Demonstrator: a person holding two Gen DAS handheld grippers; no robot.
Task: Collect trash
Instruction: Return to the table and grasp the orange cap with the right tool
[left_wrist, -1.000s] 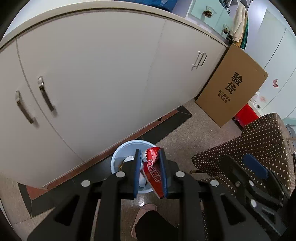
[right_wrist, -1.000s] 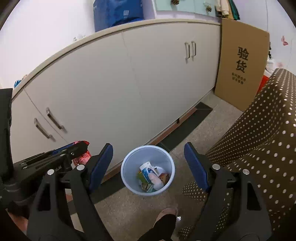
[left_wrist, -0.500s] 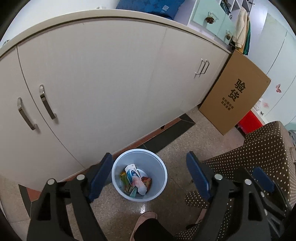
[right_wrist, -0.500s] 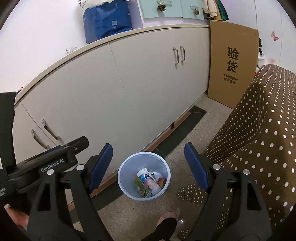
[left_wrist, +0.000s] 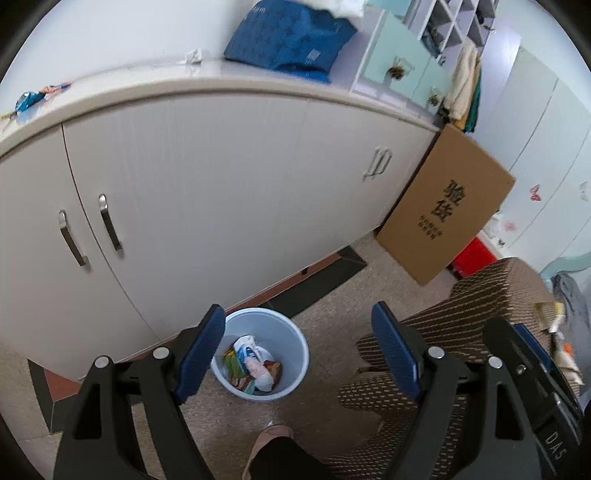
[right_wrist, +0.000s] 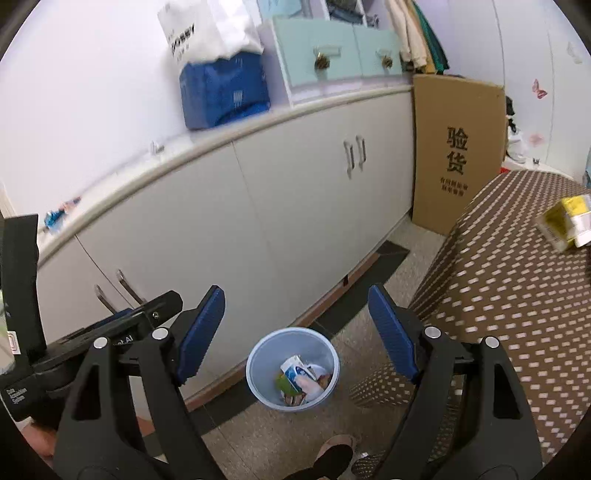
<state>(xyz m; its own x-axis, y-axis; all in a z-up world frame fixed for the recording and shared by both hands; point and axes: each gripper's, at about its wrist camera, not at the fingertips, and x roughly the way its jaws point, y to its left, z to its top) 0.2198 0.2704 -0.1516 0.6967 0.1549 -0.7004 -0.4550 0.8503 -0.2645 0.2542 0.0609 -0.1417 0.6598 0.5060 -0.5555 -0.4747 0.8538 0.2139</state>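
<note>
Two grippers angle downward over the floor, both with jaws spread wide and nothing between the blue pads: the left gripper (left_wrist: 297, 349) and the right gripper (right_wrist: 295, 330). A long white cabinet (left_wrist: 221, 177) runs behind, its base edge just beyond the pale blue bin (left_wrist: 260, 354). To the right, the corner of a dotted brown table cover (right_wrist: 517, 288) stands near the bin, with bare speckled floor (left_wrist: 332, 295) between them. Wrappers and other trash (right_wrist: 301, 376) lie inside the bin. A yellow packet (right_wrist: 567, 223) rests on the cover.
</note>
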